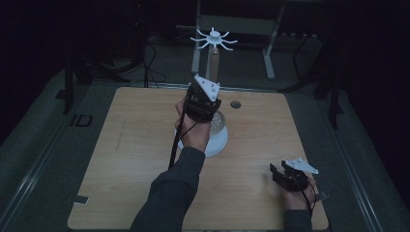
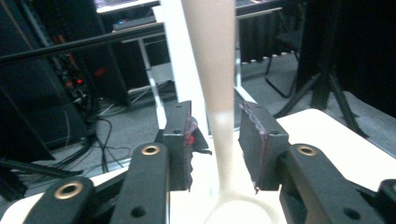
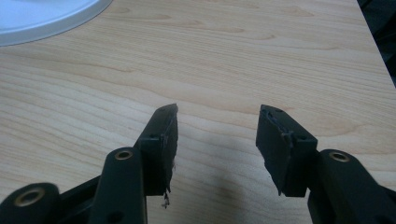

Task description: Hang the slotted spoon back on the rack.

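Observation:
A white stand rests on the wooden table [image 1: 135,154]: a round base [image 1: 218,141], a tan upright post [image 1: 212,63] and a white spoked top [image 1: 214,38]. My left gripper [image 1: 205,99] is raised at the post, just above the base. In the left gripper view the post [image 2: 212,70] stands between the pads [image 2: 254,140] with a gap on each side, so the left gripper [image 2: 217,119] is open around it. My right gripper [image 1: 285,176] lies low near the table's front right corner. It is open over bare wood [image 3: 217,116] with nothing between its pads.
A small dark hole [image 1: 235,104] sits in the table behind the stand. The base's rim [image 3: 42,18] lies far left of the right gripper. Beyond the table stand a white frame [image 1: 232,24], dark tripod legs and cables on the floor.

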{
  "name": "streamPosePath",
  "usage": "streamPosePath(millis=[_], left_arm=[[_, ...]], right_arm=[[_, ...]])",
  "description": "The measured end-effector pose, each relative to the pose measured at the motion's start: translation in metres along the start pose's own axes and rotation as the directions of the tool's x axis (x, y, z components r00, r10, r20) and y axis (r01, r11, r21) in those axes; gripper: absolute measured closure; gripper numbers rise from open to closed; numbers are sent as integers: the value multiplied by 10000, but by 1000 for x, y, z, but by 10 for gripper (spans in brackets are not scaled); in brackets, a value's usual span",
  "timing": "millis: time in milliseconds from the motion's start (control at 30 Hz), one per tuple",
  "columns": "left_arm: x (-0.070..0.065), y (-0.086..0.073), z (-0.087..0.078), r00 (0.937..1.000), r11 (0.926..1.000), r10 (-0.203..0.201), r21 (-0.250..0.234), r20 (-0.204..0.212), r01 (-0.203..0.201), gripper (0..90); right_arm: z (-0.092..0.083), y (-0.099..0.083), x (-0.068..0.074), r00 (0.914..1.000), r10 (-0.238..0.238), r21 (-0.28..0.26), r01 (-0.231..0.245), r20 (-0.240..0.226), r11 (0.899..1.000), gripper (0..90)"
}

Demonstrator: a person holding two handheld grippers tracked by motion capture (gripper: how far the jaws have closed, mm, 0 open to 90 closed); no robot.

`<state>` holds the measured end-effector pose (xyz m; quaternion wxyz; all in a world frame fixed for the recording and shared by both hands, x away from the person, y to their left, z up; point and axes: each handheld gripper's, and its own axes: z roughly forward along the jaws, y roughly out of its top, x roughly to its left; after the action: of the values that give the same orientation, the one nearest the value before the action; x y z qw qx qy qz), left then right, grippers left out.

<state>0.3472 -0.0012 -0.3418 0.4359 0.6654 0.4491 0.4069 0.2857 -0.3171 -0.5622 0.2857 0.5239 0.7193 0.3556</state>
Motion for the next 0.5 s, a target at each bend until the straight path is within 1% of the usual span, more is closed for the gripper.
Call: streamPosePath(millis=[67,167,233,267,300,400,500], left_arm=[[0,0,-2,10000,10000,32,-34,70,-32,621],[2,-1,-7,9993,10000,-39,-31,375,40,600],[3,-1,-8,9979,9999,-107,130,642,99,585],[3,-1,-8,9979,9999,-107,130,642,99,581],[5,-2,-9,9966,9996,-156,226,806,138,578],[8,-4,-12,9935,9995,-214,275,1120,184,572],[9,-6,-14,9911,9993,-191,346,1320,147,565]], right_arm=[[0,0,0,10000,-4,2,4,4,10000,481],[0,0,0,10000,25,0,-25,19,10000,481],[0,0,0,10000,17,-9,-17,15,10000,481],[0,0,0,10000,15,-5,-15,15,10000,480],[0,0,0,10000,19,-4,-19,17,10000,480],[0,0,0,10000,42,-5,-42,18,10000,480],[0,0,0,10000,28,13,-28,22,10000,480]])
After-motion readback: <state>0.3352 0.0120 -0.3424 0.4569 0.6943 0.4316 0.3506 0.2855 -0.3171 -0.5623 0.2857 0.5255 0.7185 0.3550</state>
